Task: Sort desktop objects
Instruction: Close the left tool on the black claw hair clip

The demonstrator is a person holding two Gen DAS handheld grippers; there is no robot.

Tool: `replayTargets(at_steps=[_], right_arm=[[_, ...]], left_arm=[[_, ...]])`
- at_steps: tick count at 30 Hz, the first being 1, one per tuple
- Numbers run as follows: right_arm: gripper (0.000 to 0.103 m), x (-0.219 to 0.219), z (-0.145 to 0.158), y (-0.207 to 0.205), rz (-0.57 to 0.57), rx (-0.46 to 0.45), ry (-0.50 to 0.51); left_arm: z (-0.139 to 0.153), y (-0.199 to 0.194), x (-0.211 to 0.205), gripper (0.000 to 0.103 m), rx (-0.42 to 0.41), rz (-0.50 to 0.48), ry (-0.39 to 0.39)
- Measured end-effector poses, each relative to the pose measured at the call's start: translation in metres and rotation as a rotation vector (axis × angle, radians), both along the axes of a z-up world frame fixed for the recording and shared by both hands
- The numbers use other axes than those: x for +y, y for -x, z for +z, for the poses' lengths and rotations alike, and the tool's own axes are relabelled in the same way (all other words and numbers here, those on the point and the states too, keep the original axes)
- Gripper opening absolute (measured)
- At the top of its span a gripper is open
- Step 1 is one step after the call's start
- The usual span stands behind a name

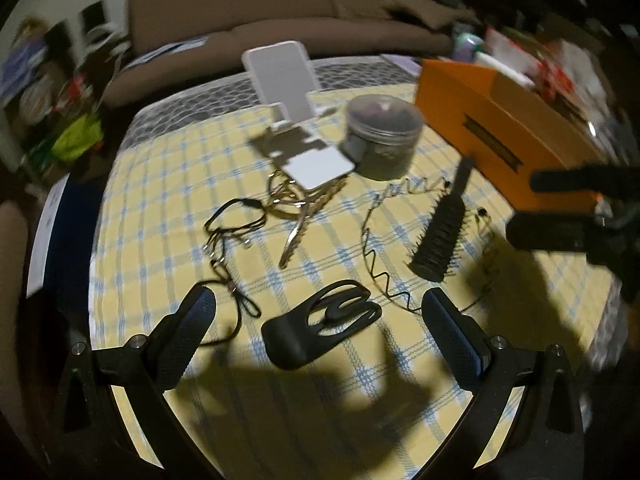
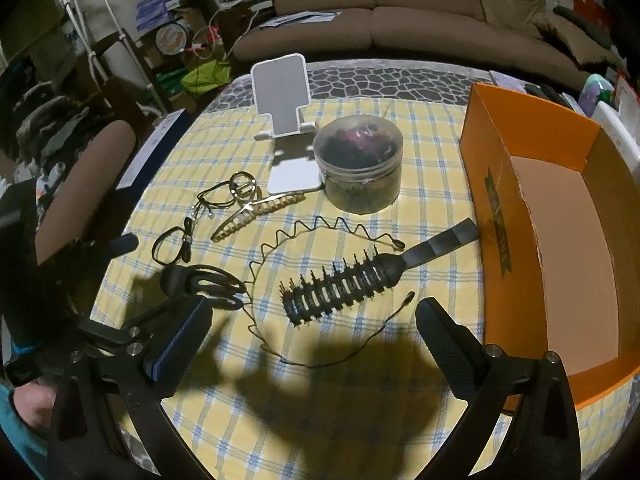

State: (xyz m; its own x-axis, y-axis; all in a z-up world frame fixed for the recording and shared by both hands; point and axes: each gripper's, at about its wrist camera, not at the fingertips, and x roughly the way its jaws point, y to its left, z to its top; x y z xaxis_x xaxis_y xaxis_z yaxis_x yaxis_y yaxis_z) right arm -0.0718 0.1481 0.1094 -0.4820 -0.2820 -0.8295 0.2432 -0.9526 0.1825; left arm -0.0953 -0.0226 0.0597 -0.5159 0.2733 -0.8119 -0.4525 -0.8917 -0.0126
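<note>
- The sorting looks barely begun: the orange box at the right of the bench shows an empty floor, and every item lies out on the checked cloth.
- The left tool hangs low over the black hair clip, fingers spread wide on either side of it and holding nothing; this seems the item in hand.
- Next it would need to drop, centre on the clip's thick end and close, then carry it right to the box.
- The right tool is also wide open and empty, poised above the black brush, which lies inside the loop of the wavy wire headband.
- Lifting the brush calls for care not to snag that wire.
- The gold claw clip, black cords, lidded jar and white phone stand lie farther back.
- The left view is motion-blurred, so the tool's height over the clip is uncertain.
</note>
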Motion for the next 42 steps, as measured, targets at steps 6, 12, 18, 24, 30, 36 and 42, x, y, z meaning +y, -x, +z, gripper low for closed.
replayTargets(at_steps=[6,12,18,24,30,36,42], right_arm=[[0.103,0.005,0.0,0.01,0.009,0.003,0.008],[0.103,0.013,-0.002,0.015,0.006,-0.029,0.071],[0.103,0.018,-0.005,0.014,-0.005,-0.064,0.127],[0.102,0.016,-0.007,0.01,-0.001,-0.086,0.14],[0.098,0.01,-0.011,0.007,0.015,-0.088,0.121],[0.09,0.003,-0.011,0.003,0.042,-0.072,0.067],[0.085,-0.003,-0.014,-0.003,0.065,-0.073,0.034]], left_arm=[[-0.017,0.004,0.007,0.103,-0.001,-0.094,0.072],[-0.029,0.004,0.004,0.099,-0.001,-0.11,0.088],[-0.027,0.001,0.001,0.083,0.035,-0.088,0.066],[-0.025,-0.002,0.009,0.081,0.053,-0.099,0.078],[-0.047,-0.007,0.025,0.077,0.038,-0.159,0.173],[-0.038,-0.003,0.016,0.048,0.014,-0.124,0.065],[-0.004,-0.002,-0.023,0.034,-0.021,-0.001,-0.127]])
